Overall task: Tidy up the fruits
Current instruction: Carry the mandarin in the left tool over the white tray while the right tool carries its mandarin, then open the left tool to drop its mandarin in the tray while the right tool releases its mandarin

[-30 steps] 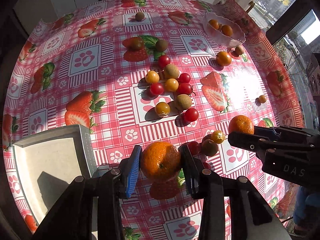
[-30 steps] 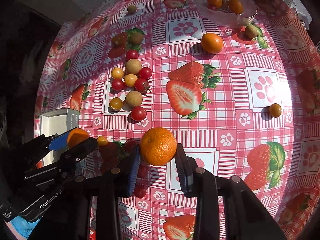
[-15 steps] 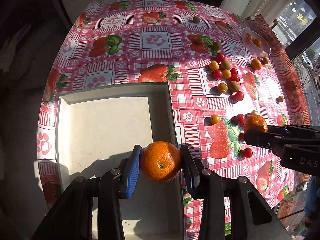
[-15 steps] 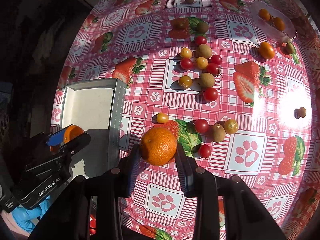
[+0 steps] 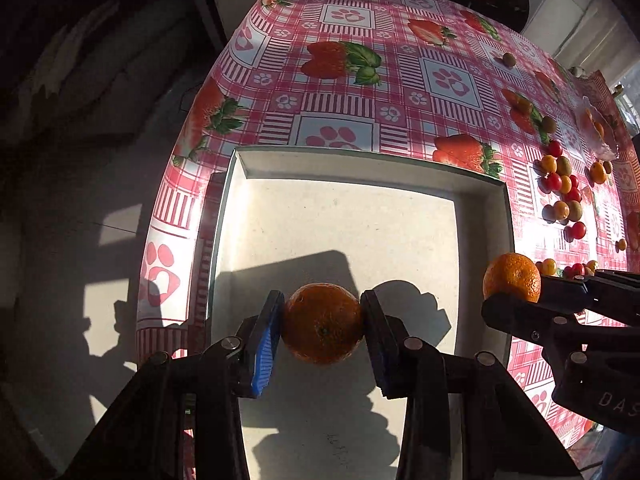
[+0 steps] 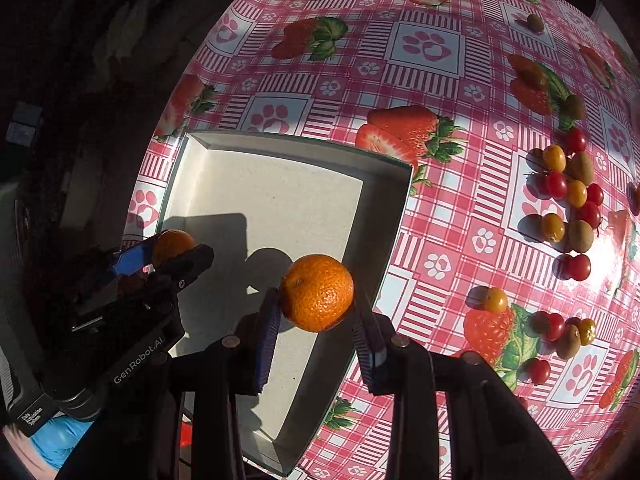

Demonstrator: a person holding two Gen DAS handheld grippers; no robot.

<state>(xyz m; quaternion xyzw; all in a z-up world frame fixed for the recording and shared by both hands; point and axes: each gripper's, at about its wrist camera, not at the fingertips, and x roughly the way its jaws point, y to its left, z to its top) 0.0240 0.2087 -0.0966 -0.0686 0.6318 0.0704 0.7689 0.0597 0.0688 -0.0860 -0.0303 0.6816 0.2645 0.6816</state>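
Round orange mandarins are clamped in both our grippers, left (image 5: 322, 322) over the empty white square tray (image 5: 360, 164), right (image 6: 316, 294) above its edge. Nothing is placed yet; small tomatoes and brownish fruits (image 6: 568, 196) await on the strawberry-print tablecloth (image 6: 432, 80).

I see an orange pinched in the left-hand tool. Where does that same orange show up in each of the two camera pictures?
Left wrist view: the left gripper's orange sits low in the centre, between the fingers of the left gripper.
Right wrist view: the same orange peeks out at the left edge, partly hidden by the tool.
Shared landmark: the white tray, lying under the orange in both views.
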